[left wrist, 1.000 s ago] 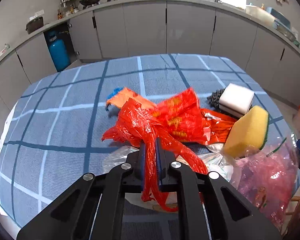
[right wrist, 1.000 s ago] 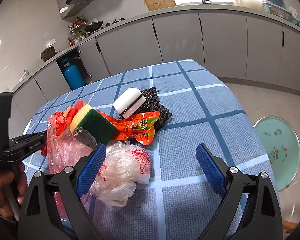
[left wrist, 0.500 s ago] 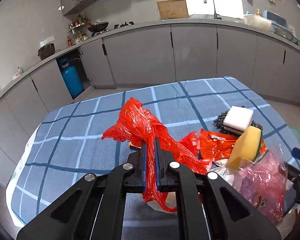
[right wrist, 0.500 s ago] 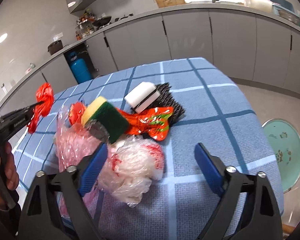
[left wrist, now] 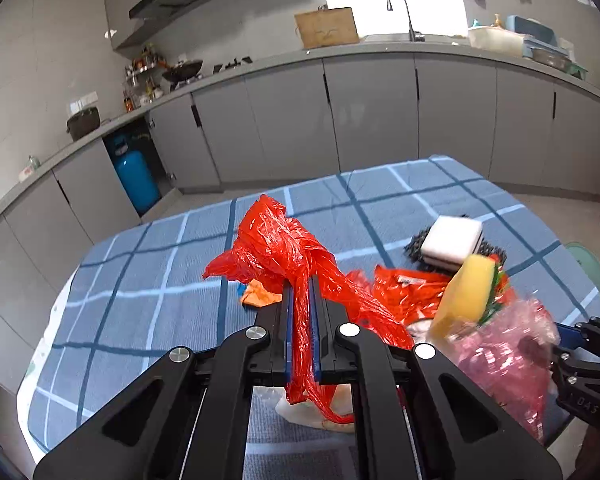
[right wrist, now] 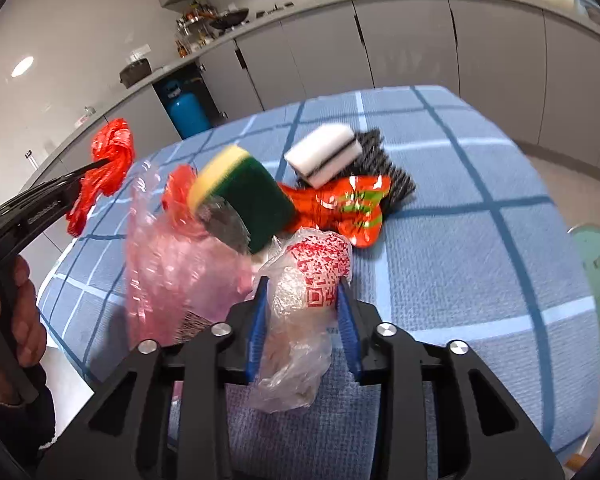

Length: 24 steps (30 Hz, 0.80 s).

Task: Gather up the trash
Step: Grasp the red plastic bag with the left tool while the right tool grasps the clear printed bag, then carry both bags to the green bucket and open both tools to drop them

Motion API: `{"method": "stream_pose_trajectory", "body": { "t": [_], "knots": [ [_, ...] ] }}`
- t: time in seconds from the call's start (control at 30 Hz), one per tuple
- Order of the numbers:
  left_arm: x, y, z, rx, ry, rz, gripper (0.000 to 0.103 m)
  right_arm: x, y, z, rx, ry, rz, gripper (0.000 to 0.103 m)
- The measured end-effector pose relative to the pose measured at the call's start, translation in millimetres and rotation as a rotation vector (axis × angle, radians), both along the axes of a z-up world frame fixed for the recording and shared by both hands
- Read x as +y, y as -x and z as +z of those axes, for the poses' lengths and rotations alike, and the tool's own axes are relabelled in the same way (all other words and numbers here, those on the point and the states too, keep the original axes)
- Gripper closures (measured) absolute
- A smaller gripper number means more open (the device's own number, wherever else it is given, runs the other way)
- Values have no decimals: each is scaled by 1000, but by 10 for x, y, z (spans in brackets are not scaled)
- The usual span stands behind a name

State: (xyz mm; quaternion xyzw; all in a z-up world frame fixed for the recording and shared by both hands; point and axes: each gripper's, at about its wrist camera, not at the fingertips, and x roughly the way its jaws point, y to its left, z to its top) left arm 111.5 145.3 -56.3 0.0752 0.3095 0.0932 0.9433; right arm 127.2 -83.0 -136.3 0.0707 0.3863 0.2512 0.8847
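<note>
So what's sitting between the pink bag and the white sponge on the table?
The yellow-and-green sponge, leaning on the pink bag, lies between it and the white sponge; the right wrist view shows this best.

Glossy, crinkled red plastic bag (left wrist: 278, 248); translucent clear plastic bag (right wrist: 300, 320) with red print; woven matt blue checked cloth (right wrist: 460, 248) on the bench; porous yellow sponge (right wrist: 240, 196) with rough green scouring face; shiny foil wrapper (right wrist: 340, 208).

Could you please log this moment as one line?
left gripper: shut on red plastic bag | right gripper: closing around clear plastic bag | table: sponges, wrappers remain
</note>
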Motion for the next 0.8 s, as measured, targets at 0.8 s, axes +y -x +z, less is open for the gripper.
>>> {"method": "stream_pose_trajectory", "body": {
  "t": [0.8],
  "knots": [
    [-1237,-141,354,-91,-44,-280,95,-941,70,522,-183,5,-251,73]
  ]
}}
